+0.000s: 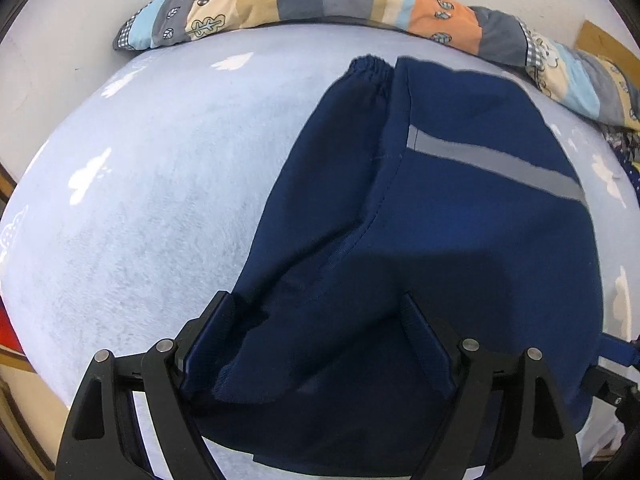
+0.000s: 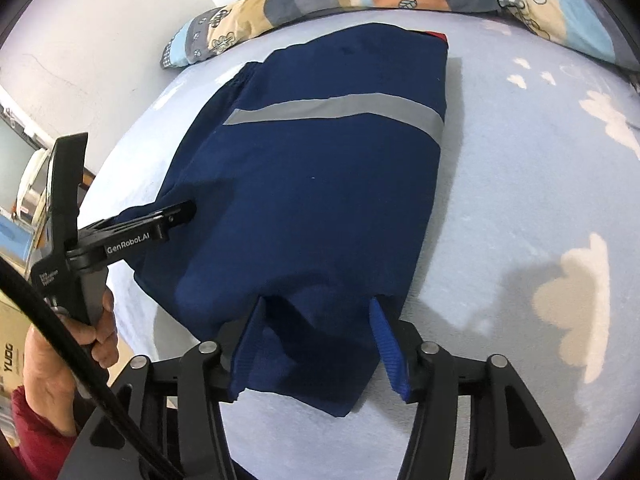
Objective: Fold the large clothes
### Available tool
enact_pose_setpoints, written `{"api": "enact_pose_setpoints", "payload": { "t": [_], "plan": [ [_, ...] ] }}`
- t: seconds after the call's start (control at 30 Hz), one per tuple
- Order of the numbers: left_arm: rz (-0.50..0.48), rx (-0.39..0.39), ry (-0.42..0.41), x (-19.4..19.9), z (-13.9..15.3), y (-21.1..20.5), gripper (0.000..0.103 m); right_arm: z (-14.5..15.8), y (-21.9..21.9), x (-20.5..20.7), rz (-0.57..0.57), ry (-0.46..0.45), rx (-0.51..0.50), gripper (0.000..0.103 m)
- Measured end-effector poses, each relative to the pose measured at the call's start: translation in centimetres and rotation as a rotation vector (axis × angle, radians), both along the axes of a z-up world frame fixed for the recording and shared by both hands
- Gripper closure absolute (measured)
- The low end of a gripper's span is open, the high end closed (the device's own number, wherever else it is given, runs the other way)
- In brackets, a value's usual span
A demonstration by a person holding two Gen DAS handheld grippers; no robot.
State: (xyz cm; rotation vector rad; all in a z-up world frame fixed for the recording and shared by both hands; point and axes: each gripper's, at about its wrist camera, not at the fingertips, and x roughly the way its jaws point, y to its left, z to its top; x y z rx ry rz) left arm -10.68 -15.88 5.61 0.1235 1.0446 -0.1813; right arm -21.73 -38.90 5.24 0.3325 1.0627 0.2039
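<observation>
We see the navy garment (image 1: 420, 220) lying folded on the bed (image 1: 140, 200), which has a pale blue sheet with white cloud shapes. A grey reflective stripe (image 1: 496, 164) crosses the cloth ahead of both grippers.

Left gripper (image 1: 320, 344): jaws spread wide. The near corner of the garment, with its ribbed hem, lies between the fingers and under them. The left finger (image 1: 208, 336) sits at the cloth's edge; we cannot tell whether the pads press on it. An elastic sleeve cuff (image 1: 370, 66) lies far ahead and slightly to the right of this gripper.

Right gripper (image 2: 320, 328): jaws partly spread, with a flap of the navy cloth passing between the fingers toward the camera. The blue pad of the right finger (image 2: 390, 348) stands bare and clear of the fabric; the cloth lies against the left finger. No pinch is visible.

From the right wrist view, the left gripper (image 2: 176, 218) enters from the left side, its tip on the garment's left edge, held by a hand (image 2: 76, 344) with a red sleeve (image 2: 36, 432).

A patchwork quilt (image 1: 340, 0) runs along the far edge of the bed, beyond the garment and ahead of both grippers.
</observation>
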Motion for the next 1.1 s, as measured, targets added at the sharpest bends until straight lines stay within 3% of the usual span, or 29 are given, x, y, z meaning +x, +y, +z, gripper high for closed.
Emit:
{"api": "enact_pose_setpoints", "payload": {
  "t": [0.17,0.27,0.33,0.5,0.6,0.73,0.9,0.97,1.0,1.1],
  "plan": [
    [0.023,-0.120,-0.053,0.2,2.9,2.3,0.019,0.7,-1.4,-0.2,-0.033,-0.016,0.049,0.043],
    [0.059,-0.192,-0.042,1.9,4.1,4.6,0.015,1.4,-2.7,-0.2,-0.070,-0.036,0.078,0.043],
    [0.057,-0.239,0.001,3.2,3.9,5.7,0.010,1.6,-3.8,-0.1,-0.104,-0.044,0.103,0.043],
    [0.033,-0.368,0.205,7.0,1.0,7.4,0.010,0.7,-6.7,0.1,-0.176,-0.018,0.223,0.042],
    [0.034,-0.421,0.277,8.7,-0.8,7.8,0.010,0.3,-7.4,0.3,-0.195,-0.004,0.272,0.041],
    [0.003,-0.603,0.391,10.0,-3.5,7.9,0.010,0.4,-7.8,0.4,-0.195,-0.008,0.274,0.039],
    [-0.081,-0.745,0.498,10.5,-5.0,6.6,0.010,0.2,-8.2,0.9,-0.198,-0.009,0.292,0.036],
    [-0.097,-0.720,0.519,10.5,-5.6,5.6,0.007,-0.3,-8.6,1.3,-0.201,-0.006,0.313,0.035],
    [-0.104,-0.710,0.519,10.5,-5.7,5.1,0.000,-0.5,-8.7,1.5,-0.205,-0.004,0.319,0.035],
    [-0.139,-0.665,0.508,10.1,-5.3,3.1,0.000,-1.5,-9.8,2.6,-0.217,0.007,0.372,0.033]
  ]
}}
